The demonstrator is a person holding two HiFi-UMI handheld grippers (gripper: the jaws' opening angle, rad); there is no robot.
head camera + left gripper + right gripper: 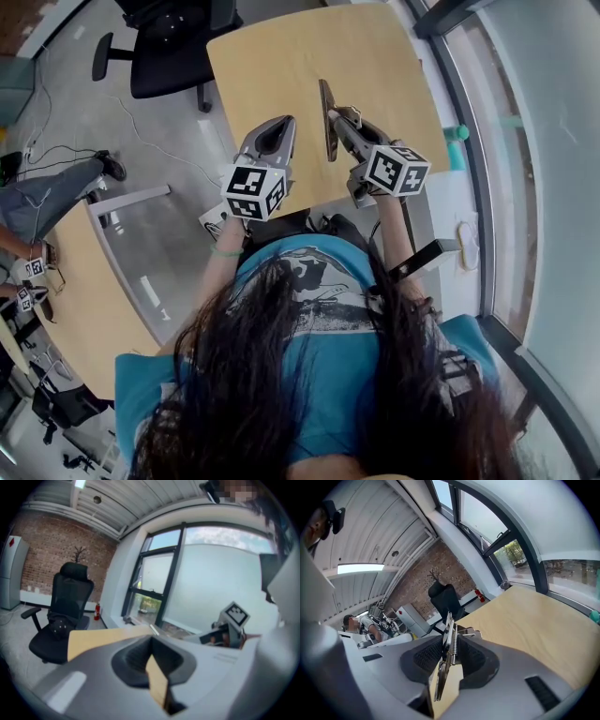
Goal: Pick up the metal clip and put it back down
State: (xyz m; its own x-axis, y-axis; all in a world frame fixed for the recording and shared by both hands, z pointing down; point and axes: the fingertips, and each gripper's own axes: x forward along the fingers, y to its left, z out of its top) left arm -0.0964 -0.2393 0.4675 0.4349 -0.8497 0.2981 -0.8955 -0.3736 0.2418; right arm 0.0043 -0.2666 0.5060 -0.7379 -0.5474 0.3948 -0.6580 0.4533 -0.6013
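Note:
The metal clip [325, 112], a long thin steel piece with a spring, is held up above the wooden table [281, 56]. My right gripper [337, 120] is shut on it. In the right gripper view the clip [449, 634] stands on edge between the two dark pads [426, 656], its end sticking out past the fingertips over the table [534, 625]. My left gripper [281, 127] hovers beside it on the left. Its fingers meet at the tips with nothing between them, and in the left gripper view [151, 640] only a sliver of tabletop [93, 639] shows through.
A black office chair [169, 47] stands beyond the table's far left corner. A second wooden table [84, 291] and a seated person's leg [37, 202] are at the left. A window wall [525, 141] runs along the right, with a teal object [457, 136] by it.

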